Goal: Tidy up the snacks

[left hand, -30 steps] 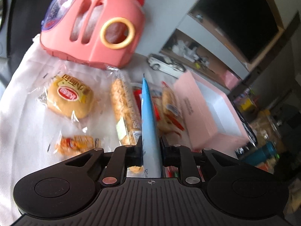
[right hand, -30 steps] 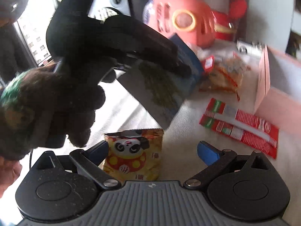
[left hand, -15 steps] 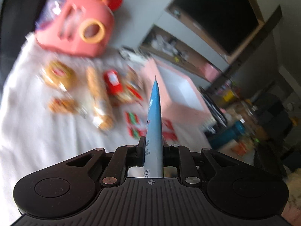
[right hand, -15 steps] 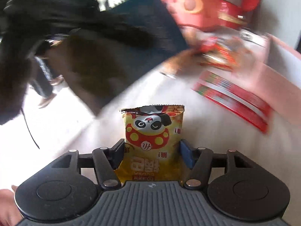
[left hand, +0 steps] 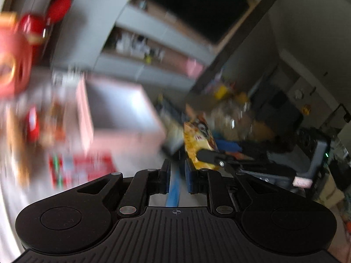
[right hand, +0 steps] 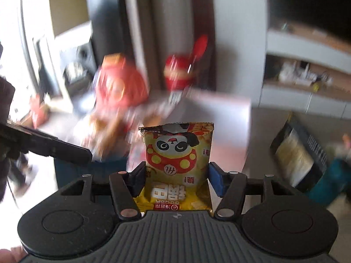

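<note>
My right gripper (right hand: 176, 179) is shut on a yellow panda snack packet (right hand: 177, 153) and holds it upright in the air. That packet also shows in the left wrist view (left hand: 198, 144). My left gripper (left hand: 177, 175) has its jaws slightly apart, with a thin blue packet (left hand: 174, 188) edge-on between them, slipped low; I cannot tell if it is gripped. The open pink box (left hand: 118, 114) lies ahead to the left, also seen in the right wrist view (right hand: 223, 118). Both views are blurred by motion.
Several wrapped snacks (left hand: 33, 122) and a red flat packet (left hand: 87, 166) lie on the white cloth left of the box. A pink toy case (right hand: 119, 87) and a red jar (right hand: 179, 72) stand at the back. Clutter sits on the floor to the right.
My right gripper closed on the panda packet and lifted it off the cloth. My left gripper swung right toward the pink box; its jaws loosened and the blue packet slid down.
</note>
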### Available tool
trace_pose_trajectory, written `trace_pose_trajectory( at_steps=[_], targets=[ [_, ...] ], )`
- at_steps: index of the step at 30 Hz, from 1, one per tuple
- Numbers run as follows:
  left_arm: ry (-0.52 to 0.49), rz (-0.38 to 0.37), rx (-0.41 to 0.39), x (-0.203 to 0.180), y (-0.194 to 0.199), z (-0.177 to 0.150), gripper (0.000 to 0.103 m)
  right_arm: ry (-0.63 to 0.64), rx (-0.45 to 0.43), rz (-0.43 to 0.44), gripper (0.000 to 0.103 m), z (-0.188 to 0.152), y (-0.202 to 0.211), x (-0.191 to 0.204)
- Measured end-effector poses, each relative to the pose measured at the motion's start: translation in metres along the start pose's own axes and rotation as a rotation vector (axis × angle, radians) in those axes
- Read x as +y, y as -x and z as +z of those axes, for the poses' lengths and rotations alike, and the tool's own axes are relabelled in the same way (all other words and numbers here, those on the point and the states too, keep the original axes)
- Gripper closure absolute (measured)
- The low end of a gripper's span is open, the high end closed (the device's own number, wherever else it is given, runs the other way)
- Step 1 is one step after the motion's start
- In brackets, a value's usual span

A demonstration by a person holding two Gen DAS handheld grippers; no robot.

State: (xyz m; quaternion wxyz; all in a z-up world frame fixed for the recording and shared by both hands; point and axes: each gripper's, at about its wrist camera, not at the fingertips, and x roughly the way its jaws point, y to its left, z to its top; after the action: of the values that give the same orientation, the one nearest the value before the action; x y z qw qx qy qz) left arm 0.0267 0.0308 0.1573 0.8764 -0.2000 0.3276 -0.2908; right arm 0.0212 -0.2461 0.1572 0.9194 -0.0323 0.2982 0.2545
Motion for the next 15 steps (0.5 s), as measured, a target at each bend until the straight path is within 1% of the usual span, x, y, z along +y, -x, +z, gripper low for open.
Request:
trace_pose_trajectory(
  at_steps=[2, 4, 6, 8, 10, 12, 13, 15],
  targets=[
    [0.004, 0.014, -0.04, 0.001, -0.011, 0.017, 0.085, -0.008, -0.056, -0.018, 0.044, 0.026, -0.005, -0.012],
    [0.027, 0.033, -0.051, 0.011, -0.023, 0.026, 0.086, -0.037, -0.072, -0.024, 0.044, 0.046, -0.018, -0.024],
    [0.053, 0.056, -0.043, 0.019, -0.032, 0.023, 0.088, -0.075, -0.066, -0.029, 0.044, 0.061, -0.036, -0.036],
    [0.083, 0.072, -0.011, 0.031, -0.04, 0.012, 0.087, -0.067, -0.055, -0.065, 0.044, 0.068, -0.055, -0.042],
    [0.12, 0.089, 0.038, 0.044, -0.051, 0.0, 0.086, -0.023, -0.053, -0.098, 0.043, 0.071, -0.068, -0.041],
    [0.16, 0.142, 0.078, 0.057, -0.054, -0.014, 0.084, 0.01, -0.043, -0.097, 0.033, 0.076, -0.091, -0.041],
    [0.168, 0.168, 0.092, 0.062, -0.053, -0.02, 0.084, 0.014, -0.037, -0.111, 0.026, 0.078, -0.101, -0.042],
    [0.156, 0.215, 0.11, 0.069, -0.045, -0.031, 0.084, 0.022, -0.035, -0.18, 0.026, 0.076, -0.118, -0.038]
  ],
)
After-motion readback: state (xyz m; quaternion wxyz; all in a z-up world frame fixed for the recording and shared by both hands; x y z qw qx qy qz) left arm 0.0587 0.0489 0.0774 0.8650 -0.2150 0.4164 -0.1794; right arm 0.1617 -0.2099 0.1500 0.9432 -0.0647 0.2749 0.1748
